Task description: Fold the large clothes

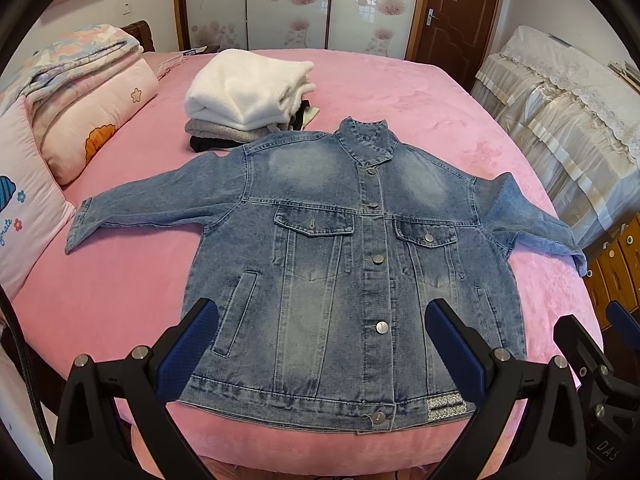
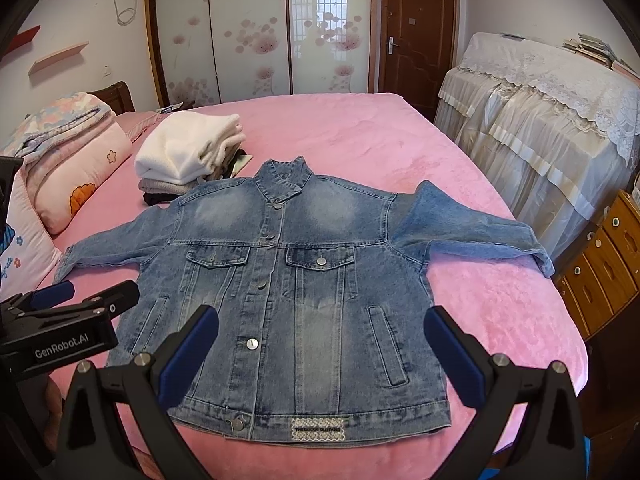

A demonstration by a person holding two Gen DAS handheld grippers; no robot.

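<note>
Jacket point(image 1: 352, 248) flat on bed point(image 1: 400, 92), folded pile point(image 1: 248, 96) beyond collar; left claw point(image 1: 320, 344), right claw point(image 2: 320, 352) both apart, empty.

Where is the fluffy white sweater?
In both views the white sweater tops a folded clothes pile on the pink bed, just beyond the denim jacket's left shoulder, beside the pink quilts.

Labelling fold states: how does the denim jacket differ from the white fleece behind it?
The denim jacket lies spread flat, front up, buttoned, sleeves out; the white fleece is folded compact. The jacket rests directly on the pink bed cover; the fleece tops a stack of folded clothes. The jacket sits at the near edge, the fleece further back. Neither gripper touches either.
</note>
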